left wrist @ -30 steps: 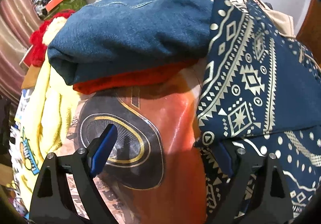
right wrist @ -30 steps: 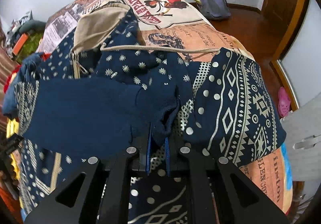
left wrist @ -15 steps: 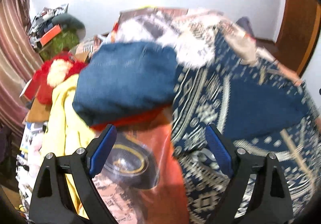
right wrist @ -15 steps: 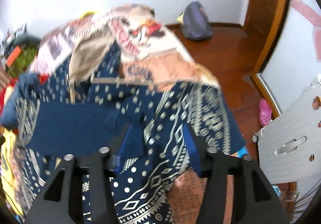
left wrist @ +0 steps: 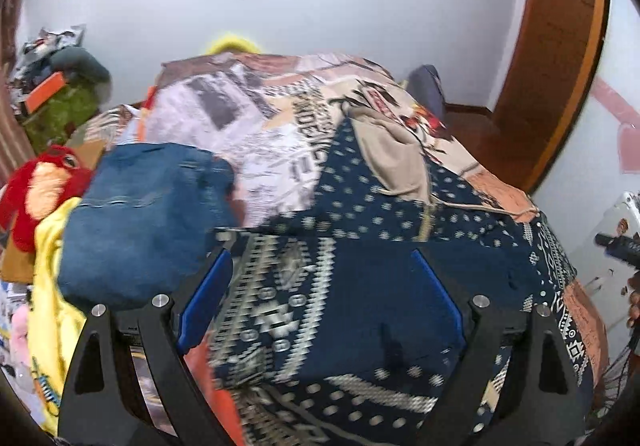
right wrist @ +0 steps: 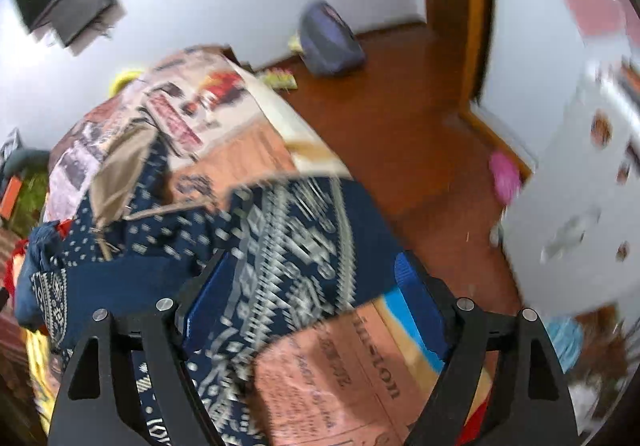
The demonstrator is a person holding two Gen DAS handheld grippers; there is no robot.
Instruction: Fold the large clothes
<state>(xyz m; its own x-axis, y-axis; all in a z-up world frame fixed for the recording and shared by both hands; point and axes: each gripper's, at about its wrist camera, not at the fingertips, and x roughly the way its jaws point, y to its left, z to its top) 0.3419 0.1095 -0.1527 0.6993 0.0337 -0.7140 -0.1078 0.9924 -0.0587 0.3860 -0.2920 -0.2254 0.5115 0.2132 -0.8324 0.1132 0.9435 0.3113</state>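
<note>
1. The garment [left wrist: 360, 298] is navy with cream geometric bands and dots, with a beige lining.
2. The folded jeans [left wrist: 140, 218] are mid-blue denim.
3. The plush toy [left wrist: 36, 186] is red.
4. The bedspread [right wrist: 320, 374] is salmon with printed lettering.
5. The gripper pads [left wrist: 204, 298] are blue.

Left gripper [left wrist: 320, 294] spread wide, holding nothing, over navy patterned garment [left wrist: 360, 286] at centre frame; folded jeans [left wrist: 144, 214] centre-left; red plush [left wrist: 36, 186] at left edge.

The left tongs [left wrist: 320, 298] stand wide apart, blue pads [left wrist: 204, 298] splayed outward and gripping nothing. The right tongs [right wrist: 316, 306] gape just as wide (their view badly motion-blurred), pads [right wrist: 420, 310] likewise holding nothing.
</note>
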